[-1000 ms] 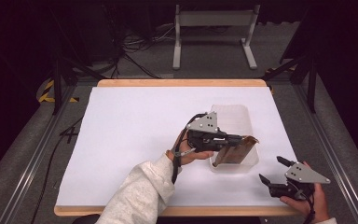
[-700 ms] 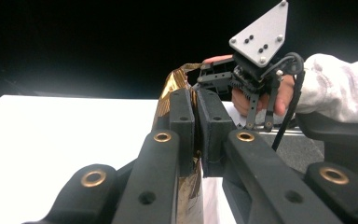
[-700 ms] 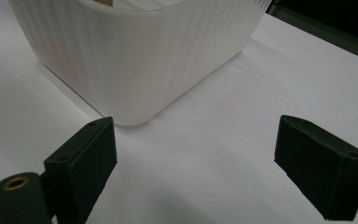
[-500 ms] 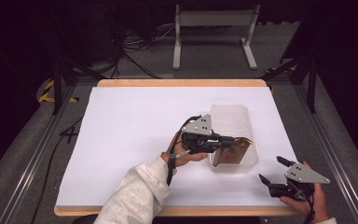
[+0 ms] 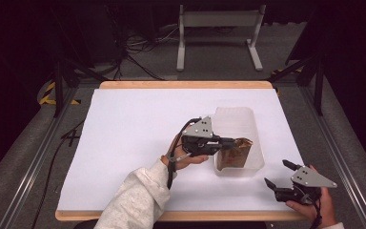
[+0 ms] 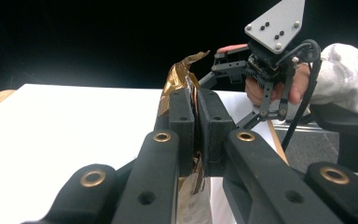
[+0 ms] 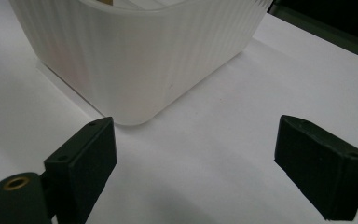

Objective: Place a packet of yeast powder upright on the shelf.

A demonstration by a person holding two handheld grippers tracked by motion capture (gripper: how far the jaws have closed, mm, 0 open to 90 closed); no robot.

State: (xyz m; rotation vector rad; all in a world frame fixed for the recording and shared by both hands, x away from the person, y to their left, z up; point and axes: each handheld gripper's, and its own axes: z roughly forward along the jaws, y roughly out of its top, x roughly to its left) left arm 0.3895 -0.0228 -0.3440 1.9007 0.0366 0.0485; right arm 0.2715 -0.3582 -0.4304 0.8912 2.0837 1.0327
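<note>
- Wrapper (image 5: 238,149) of gold-brown foil sits at the near end of the translucent plastic tub (image 5: 238,119), its crumpled top rising above the tub's rim.
- The left gripper (image 5: 228,141) reaches over the tub's left wall from the side, and its jaws are pressed together on the top edge of the wrapper.
- In the left gripper view the wrapper (image 6: 179,79) is squeezed between the two black pads (image 6: 182,121), and its twisted tip stands up above them.
- The tub stands on the white table (image 5: 133,124), right of the table's middle, with its long side pointing away from the person.
- The right gripper (image 5: 277,174) rests low on the table, near the tub's near right corner but apart from it, and its jaws stand wide apart with nothing between them.
- In the right gripper view the jaws frame bare table, and the ribbed wall of the tub (image 7: 135,60) is just beyond the left one.
- A pale sleeve (image 5: 138,195) comes toward the tub from the near edge of the table.
</note>
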